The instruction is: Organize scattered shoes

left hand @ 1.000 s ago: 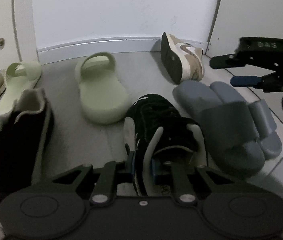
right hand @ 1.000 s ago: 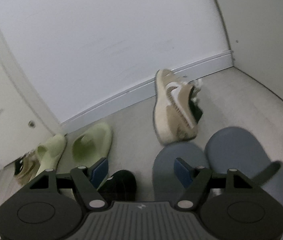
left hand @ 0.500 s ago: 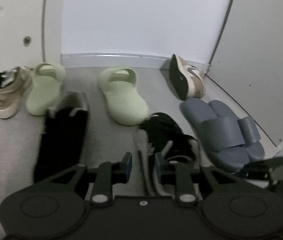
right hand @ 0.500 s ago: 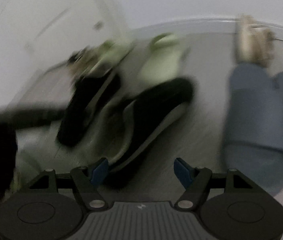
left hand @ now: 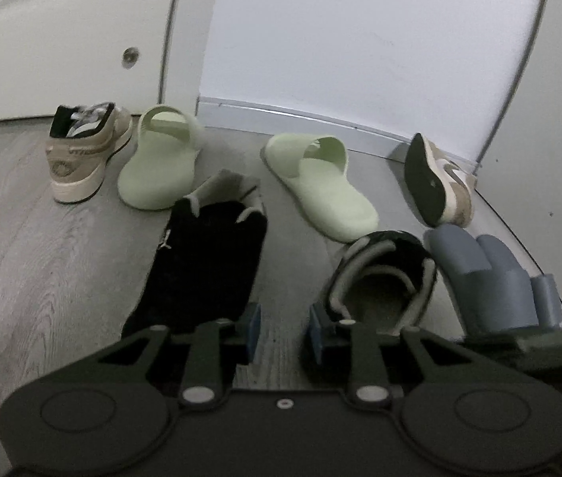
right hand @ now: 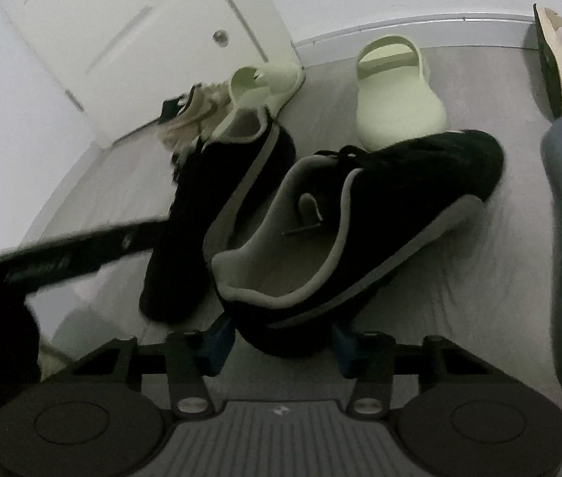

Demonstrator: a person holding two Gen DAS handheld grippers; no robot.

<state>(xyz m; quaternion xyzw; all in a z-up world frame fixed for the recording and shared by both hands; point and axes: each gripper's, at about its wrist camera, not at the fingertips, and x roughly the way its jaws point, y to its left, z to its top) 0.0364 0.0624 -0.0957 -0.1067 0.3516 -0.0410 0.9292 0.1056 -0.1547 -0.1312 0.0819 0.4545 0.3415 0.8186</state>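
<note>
Heel of black sneaker (right hand: 352, 214) sits between closing right gripper (right hand: 277, 342) pads, not yet pinched

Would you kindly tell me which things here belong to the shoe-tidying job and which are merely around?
Job:
black shoes
green slides
tan sneakers
blue slides
right gripper, closing around a black shoe's heel
left gripper

Around:
door
baseboard

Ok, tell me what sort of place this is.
Probably a home entryway or hallway corner. Shoes lie scattered on a wood-look floor, among them green slides and black sneakers, beside a white door and a baseboard.
</note>
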